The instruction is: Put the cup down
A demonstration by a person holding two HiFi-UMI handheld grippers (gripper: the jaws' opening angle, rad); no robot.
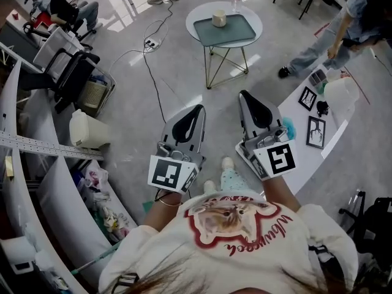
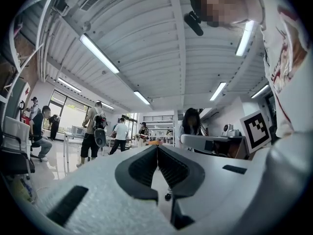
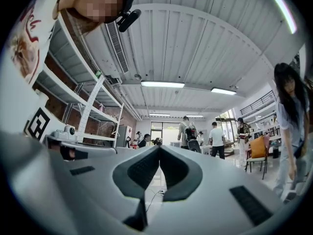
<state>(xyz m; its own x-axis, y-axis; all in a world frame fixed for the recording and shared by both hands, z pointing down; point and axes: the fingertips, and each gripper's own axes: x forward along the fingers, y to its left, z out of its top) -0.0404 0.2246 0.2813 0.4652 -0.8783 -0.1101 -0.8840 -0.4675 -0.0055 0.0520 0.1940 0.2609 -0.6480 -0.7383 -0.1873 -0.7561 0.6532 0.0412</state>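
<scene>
Left gripper (image 1: 199,108): held close in front of the person's body, pointing away toward the far floor; its marker cube (image 1: 171,173) faces up near the chest.
Left jaws: in the left gripper view (image 2: 157,146) the two dark ribbed pads meet at their tips, with nothing between them.
Right gripper (image 1: 242,94): beside the left one and a little farther forward, its marker cube (image 1: 278,158) also near the body.
Right jaws: the right gripper view (image 3: 159,147) shows the pads pressed together at the tips, holding nothing.
Cup (image 1: 218,18): upright on the far side of a teal tray (image 1: 239,34), well apart from both grippers.
Tray support: a round white table (image 1: 195,14) on thin gold wire legs, far ahead on the pale floor.
Floor between: a power strip (image 1: 150,41) with a black cable trailing toward the near side.
Left side: a white plastic canister (image 1: 86,129) beside curved white shelving; a seated person (image 1: 70,8) far left.
Right side: a curved white desk (image 1: 303,164) bearing black picture frames (image 1: 316,131); another person (image 1: 334,35) stands just beyond it.
</scene>
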